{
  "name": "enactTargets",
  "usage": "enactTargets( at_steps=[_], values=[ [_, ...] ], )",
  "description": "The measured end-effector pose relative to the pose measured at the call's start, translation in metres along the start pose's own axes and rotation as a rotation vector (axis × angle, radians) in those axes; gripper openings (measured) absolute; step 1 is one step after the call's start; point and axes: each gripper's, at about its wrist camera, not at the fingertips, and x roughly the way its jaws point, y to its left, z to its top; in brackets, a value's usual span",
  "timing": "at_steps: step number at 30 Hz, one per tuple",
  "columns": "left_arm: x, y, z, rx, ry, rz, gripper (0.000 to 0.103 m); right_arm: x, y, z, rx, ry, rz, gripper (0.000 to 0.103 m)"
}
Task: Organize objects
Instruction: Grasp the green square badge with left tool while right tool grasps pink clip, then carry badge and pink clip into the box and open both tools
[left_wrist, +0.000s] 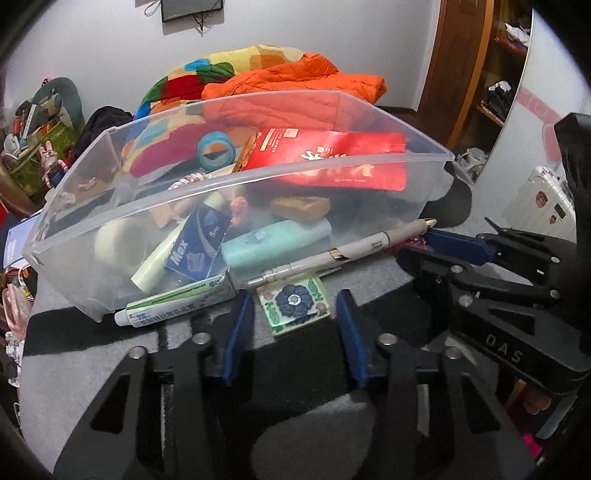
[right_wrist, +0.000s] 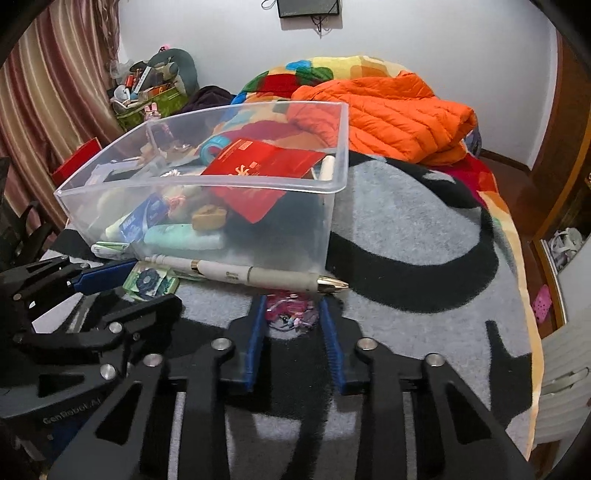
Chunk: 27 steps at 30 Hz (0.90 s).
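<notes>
1. Left wrist view: the left gripper (left_wrist: 293, 314) is sitting low centre of the frame with its blue-padded fingers (left_wrist: 236, 332) spread apart, holding nothing. A small square green tile with a dark blue flower on it (left_wrist: 293, 304) is lying on the grey and black patterned blanket (left_wrist: 92, 354) right between the fingertips; can't tell if the pads are touching it.

2. The clear plastic rectangular bin (left_wrist: 236, 192) is filling the middle of that frame, already holding a red foil packet (left_wrist: 328, 158), a blue "Max" box (left_wrist: 199, 245), a mint green tube (left_wrist: 277, 242), a teal tape roll (left_wrist: 216, 147) and a brown block (left_wrist: 299, 207).

3. A white toothpaste tube with green print (left_wrist: 177, 301) is lying just outside the bin's front wall, lower left of the bin.

4. A long white pen with a gold tip (left_wrist: 343, 254) is lying along the bin's front, just above the tile.

5. Right wrist view: the right gripper (right_wrist: 291, 314) is at bottom centre, fingers (right_wrist: 334, 343) open too, nothing held. A small pink and purple trinket (right_wrist: 290, 312) is lying on the blanket between them, just below the pen (right_wrist: 251, 275).

6. An orange puffer jacket (right_wrist: 395, 114) is piled behind the bin (right_wrist: 203, 184), upper right.
</notes>
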Motion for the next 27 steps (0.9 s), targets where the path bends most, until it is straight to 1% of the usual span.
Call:
enactTargets(
  at_steps=[9,14,19,27],
  values=[
    [-0.013,0.009,-0.011,-0.046,-0.006,-0.041,0.039,-0.017,-0.005,-0.010,0.010,0.004,0.027,0.023],
    [-0.028,0.019,-0.017,-0.085,-0.026,-0.051,0.039,-0.036,-0.003,-0.015,0.013,-0.018,0.044,0.023],
    [-0.051,0.027,-0.017,-0.112,-0.080,-0.049,0.039,-0.057,0.005,-0.010,-0.001,-0.066,0.052,0.023],
    [-0.084,0.043,0.002,-0.127,-0.182,-0.020,0.039,-0.083,0.022,0.024,-0.017,-0.179,0.075,0.023]
  ],
)
